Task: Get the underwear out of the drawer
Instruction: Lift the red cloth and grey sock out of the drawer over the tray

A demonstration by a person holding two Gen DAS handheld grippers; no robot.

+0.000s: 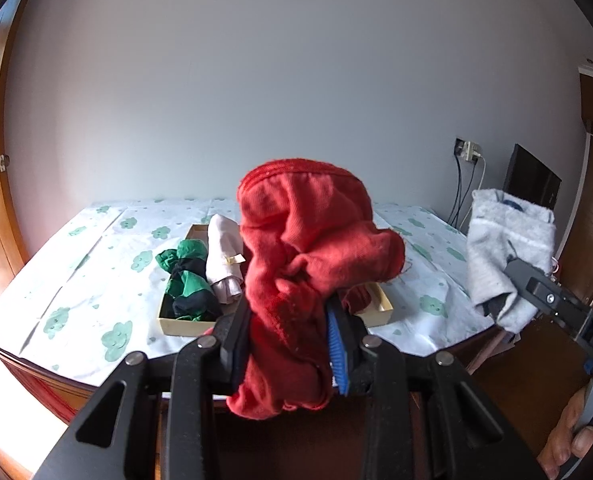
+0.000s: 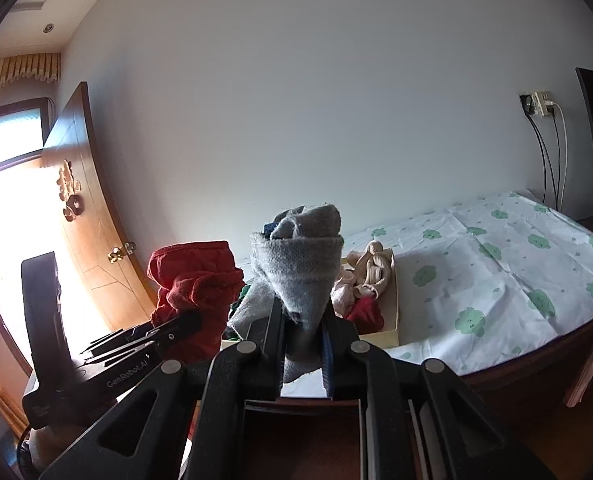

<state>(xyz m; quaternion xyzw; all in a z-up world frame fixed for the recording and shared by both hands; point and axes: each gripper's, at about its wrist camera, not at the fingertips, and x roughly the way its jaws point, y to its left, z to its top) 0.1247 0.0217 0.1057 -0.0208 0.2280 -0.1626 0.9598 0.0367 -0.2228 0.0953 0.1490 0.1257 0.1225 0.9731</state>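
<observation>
Table: Your landmark is the cloth-covered table (image 1: 96,248), white with green cloud faces, its dark wood edge showing along the near side.
Drawer: A shallow cream drawer tray (image 1: 380,312) sits on the cloth near the table's front edge, holding a green-and-black bundle (image 1: 186,280), a pale pink roll (image 1: 224,264) and beige pieces (image 2: 372,268).
Left tongs: Your left gripper (image 1: 288,340) is clamped on the red underwear (image 1: 308,248), lifted clear above the tray.
Right tongs: Your right gripper (image 2: 302,336) is closed tight on the grey underwear (image 2: 300,268), raised over the table's near edge.
Wall: A plain pale wall (image 1: 276,80) rises behind the table, with a socket and cables (image 2: 540,108) past its right end.
Door: A brown wooden door (image 2: 84,220) stands beyond the table's left end, beside a bright window.
Hand: Your fingers (image 1: 572,436) show at the right handle.
</observation>
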